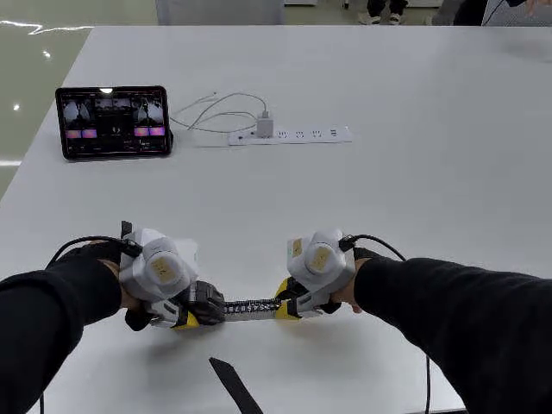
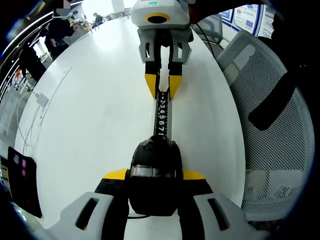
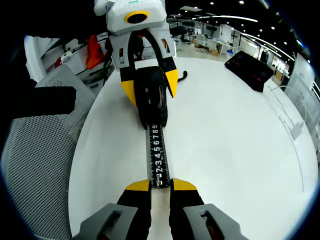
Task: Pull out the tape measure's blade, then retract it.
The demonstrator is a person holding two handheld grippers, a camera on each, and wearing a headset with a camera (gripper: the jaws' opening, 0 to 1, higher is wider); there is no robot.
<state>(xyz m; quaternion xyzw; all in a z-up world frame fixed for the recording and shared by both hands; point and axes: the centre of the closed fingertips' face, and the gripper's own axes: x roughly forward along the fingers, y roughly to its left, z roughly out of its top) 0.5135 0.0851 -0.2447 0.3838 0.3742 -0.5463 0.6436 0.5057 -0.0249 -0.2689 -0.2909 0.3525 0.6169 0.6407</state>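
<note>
The tape measure [image 3: 151, 97] lies low over the near edge of the tabletop [image 1: 388, 172], its black case clamped between the left tongs [image 2: 155, 176], which close on its sides so the mouth faces right. The blade [image 3: 157, 155] runs out of that mouth in a short straight stretch, the printed numbers reaching about nine. Its free end is pinched in the right tongs [image 3: 160, 186], drawn narrow around the tip. Holding the two ends apart on one line keeps the blade taut and flat, and the firm grip on the case gives the pull something to work against. With so little blade showing, I judge this to be either early in the pull or late in the return. A tablet [image 1: 113, 121] and a power strip [image 1: 293, 135] sit far off, well clear.
</note>
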